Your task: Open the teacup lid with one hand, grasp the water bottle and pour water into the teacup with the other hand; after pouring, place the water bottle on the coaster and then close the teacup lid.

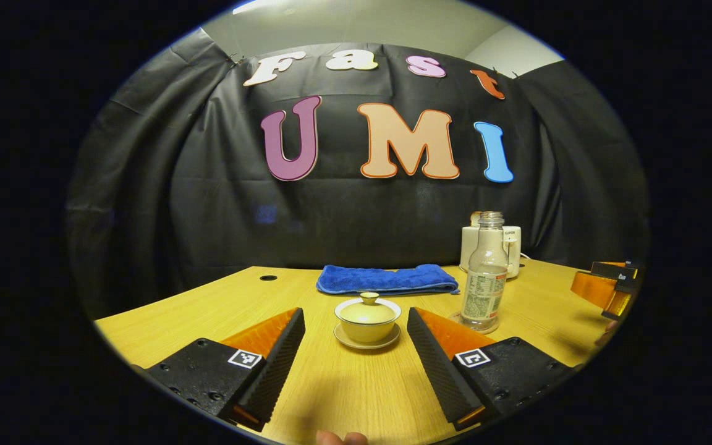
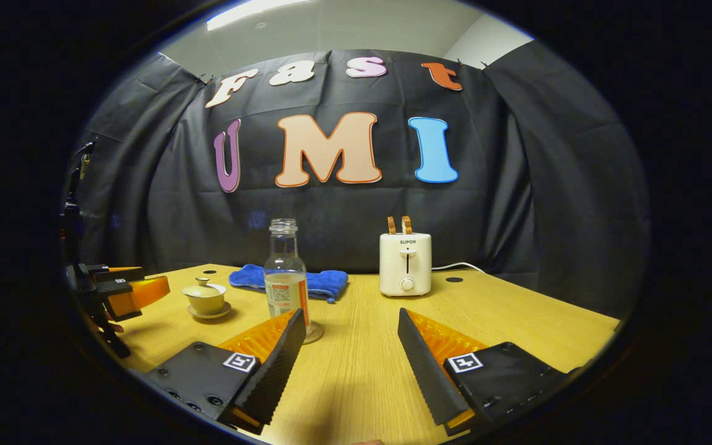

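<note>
A: Where's the left gripper [image 1: 356,346]?
B: Low over the wooden table [image 1: 343,395], jaws spread wide, nothing between them. It's aimed straight at the lidded teacup [image 1: 368,319], which sits framed between the fingers but farther out, no contact.

A: Lid status?
B: Lid [image 1: 368,308] is on the cup, knob up. Cup is on its saucer [image 1: 366,341].

A: Bottle?
B: Water bottle [image 1: 484,272] stands upright just right of the teacup, cap off, partly filled. It's on a small clear coaster [image 2: 314,334], best seen in the right gripper view near the left finger's tip.

A: Right gripper [image 2: 351,346]?
B: Also wide open, empty, hovering over the table. Bottle is ahead and to the left of its fingers, apart from them. In the left gripper view it shows at the far right edge.

A: Anything else on the table?
B: Folded blue towel [image 1: 387,279] behind the teacup, white toaster [image 2: 405,264] with two slices poking out at the back, cord trailing right. Couple of round cable holes [image 1: 268,278] in the tabletop. In the right gripper view, the left gripper sits at the far left, near the teacup.
</note>
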{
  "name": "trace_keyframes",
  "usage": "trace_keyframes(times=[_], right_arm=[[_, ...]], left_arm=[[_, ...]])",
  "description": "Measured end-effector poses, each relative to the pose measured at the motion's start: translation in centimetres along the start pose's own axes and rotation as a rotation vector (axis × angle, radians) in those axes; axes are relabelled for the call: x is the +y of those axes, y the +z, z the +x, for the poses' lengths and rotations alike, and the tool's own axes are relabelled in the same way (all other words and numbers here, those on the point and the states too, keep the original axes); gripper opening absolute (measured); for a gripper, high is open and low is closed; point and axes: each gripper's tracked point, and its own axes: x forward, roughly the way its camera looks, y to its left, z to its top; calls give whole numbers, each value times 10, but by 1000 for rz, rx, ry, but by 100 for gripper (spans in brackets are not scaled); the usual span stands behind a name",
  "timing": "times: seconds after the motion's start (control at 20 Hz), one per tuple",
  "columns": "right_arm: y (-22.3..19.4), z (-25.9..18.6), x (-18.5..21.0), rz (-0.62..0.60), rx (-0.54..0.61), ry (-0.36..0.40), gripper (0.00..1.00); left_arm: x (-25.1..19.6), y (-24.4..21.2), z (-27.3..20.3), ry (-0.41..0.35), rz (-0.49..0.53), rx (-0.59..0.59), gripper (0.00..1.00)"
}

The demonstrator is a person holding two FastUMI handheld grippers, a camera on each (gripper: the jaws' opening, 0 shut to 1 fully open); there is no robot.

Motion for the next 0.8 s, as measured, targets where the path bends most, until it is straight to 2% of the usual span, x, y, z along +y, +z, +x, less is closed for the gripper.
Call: trace_keyframes(times=[0.3, 0.35, 0.8], right_arm=[[-1, -20, 23, 1, 3, 13, 96], [-1, -25, 29, 1, 4, 21, 99], [-1, -41, 59, 3, 4, 33, 95]], left_arm=[[-13, 1, -32, 13, 1, -2, 97], [-15, -1, -34, 13, 1, -1, 97], [-47, 0, -55, -28, 3, -3, 97]])
